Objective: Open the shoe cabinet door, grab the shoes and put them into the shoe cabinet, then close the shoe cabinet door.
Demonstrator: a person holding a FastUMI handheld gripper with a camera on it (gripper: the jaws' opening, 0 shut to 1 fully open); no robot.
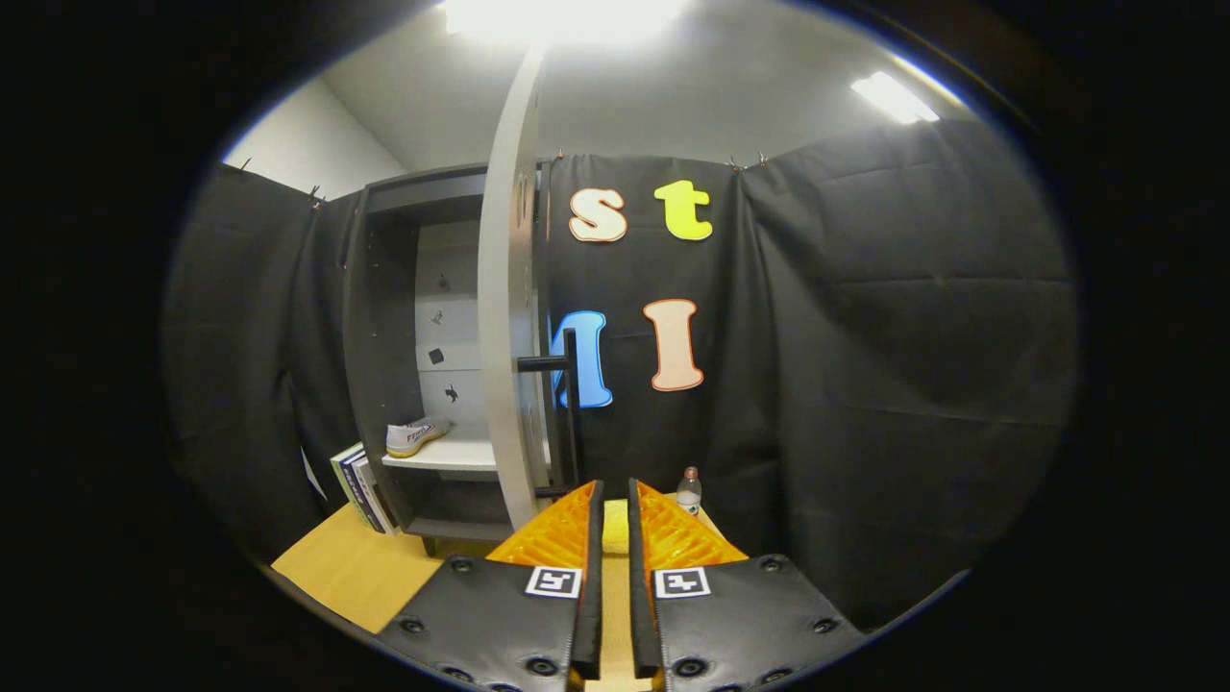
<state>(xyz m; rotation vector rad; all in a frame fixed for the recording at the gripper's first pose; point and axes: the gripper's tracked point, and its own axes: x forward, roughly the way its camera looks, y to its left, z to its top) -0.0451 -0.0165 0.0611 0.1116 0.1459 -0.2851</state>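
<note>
Black cloth (865, 336) draped the booth from the left of the frame to the right, creased into folds and clipped along its top edge. Above it rose a pale wall (307, 144) and ceiling, lit by two bright fixtures — one (562, 14) at top centre, another (894, 96) at upper right. A yellowish tabletop (356, 572) lay at lower left.

shoe cabinet (384, 317) – dark | door (507, 317) – open, edge-on | shoe (415, 435) – on shelf
</note>
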